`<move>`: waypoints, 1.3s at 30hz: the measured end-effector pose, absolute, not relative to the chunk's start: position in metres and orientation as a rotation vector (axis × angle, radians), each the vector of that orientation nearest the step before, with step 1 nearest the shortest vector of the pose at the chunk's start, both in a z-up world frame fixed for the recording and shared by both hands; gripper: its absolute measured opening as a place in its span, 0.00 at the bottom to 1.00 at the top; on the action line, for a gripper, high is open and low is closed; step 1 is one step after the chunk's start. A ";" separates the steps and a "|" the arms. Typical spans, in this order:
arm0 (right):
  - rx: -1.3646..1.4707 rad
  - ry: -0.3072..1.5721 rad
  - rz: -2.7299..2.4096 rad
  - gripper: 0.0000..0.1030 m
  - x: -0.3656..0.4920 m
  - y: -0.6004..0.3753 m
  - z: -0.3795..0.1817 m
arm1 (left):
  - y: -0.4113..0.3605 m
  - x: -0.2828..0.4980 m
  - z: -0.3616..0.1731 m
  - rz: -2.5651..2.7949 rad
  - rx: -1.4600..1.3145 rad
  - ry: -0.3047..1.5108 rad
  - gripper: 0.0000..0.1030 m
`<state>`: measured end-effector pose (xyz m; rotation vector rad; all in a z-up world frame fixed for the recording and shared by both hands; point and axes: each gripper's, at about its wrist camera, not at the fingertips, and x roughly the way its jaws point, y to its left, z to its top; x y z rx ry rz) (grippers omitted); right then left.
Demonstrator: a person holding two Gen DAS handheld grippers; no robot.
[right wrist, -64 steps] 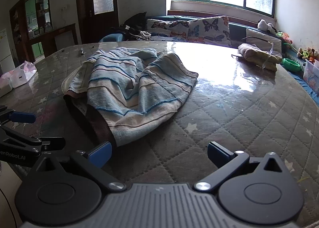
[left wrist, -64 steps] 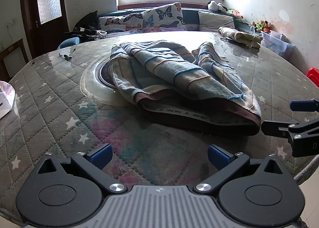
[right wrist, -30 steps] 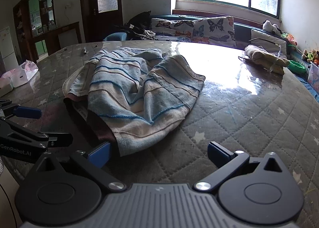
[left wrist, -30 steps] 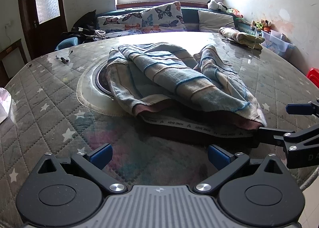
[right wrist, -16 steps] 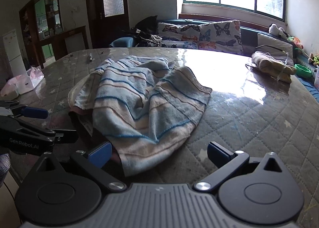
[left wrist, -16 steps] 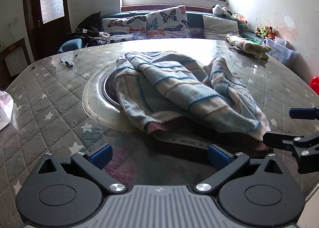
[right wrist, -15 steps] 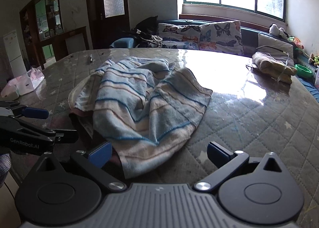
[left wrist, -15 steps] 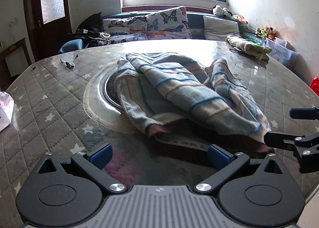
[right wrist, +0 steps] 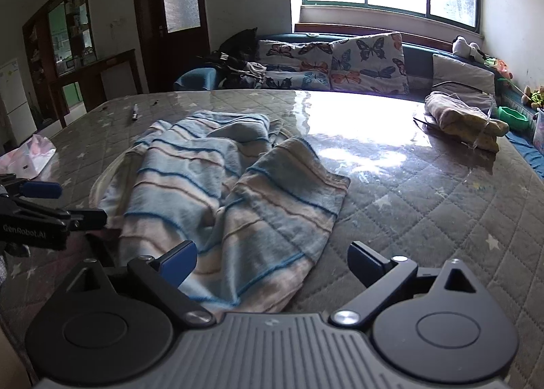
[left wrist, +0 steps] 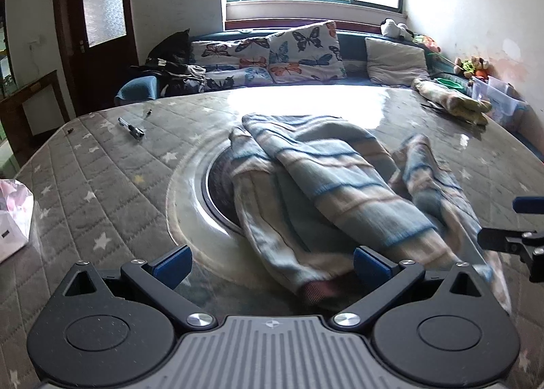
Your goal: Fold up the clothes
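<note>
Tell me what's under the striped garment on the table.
The striped garment partly covers a round inset ring in the quilted table. The ring's right side, and anything else beneath, is hidden.

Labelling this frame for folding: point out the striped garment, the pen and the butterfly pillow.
striped garment (right wrist: 217,185), right wrist view, middle of the striped fabric
pen (left wrist: 131,128), left wrist view, its barrel
butterfly pillow (left wrist: 306,49), left wrist view, its printed face

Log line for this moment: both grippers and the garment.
left gripper: open | right gripper: open | blue striped knit garment: crumpled, unfolded on quilted star-pattern table, near edge between right gripper's fingers
</note>
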<state>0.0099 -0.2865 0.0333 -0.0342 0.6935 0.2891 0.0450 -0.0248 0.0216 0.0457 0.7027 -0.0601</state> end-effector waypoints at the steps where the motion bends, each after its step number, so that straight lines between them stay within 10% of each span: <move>1: -0.031 0.695 0.289 0.94 0.013 -0.287 0.034 | -0.024 0.048 0.022 -0.058 0.043 0.703 0.99; 16: 0.016 0.710 0.244 0.89 0.067 -0.295 0.026 | -0.007 0.091 0.027 0.008 0.017 0.682 0.99; 28: 0.100 0.730 0.213 0.78 0.115 -0.317 0.014 | 0.022 0.154 0.033 0.017 -0.162 0.684 0.79; 39: 0.168 0.752 0.213 0.63 0.139 -0.330 0.000 | 0.033 0.189 0.012 -0.052 -0.266 0.768 0.19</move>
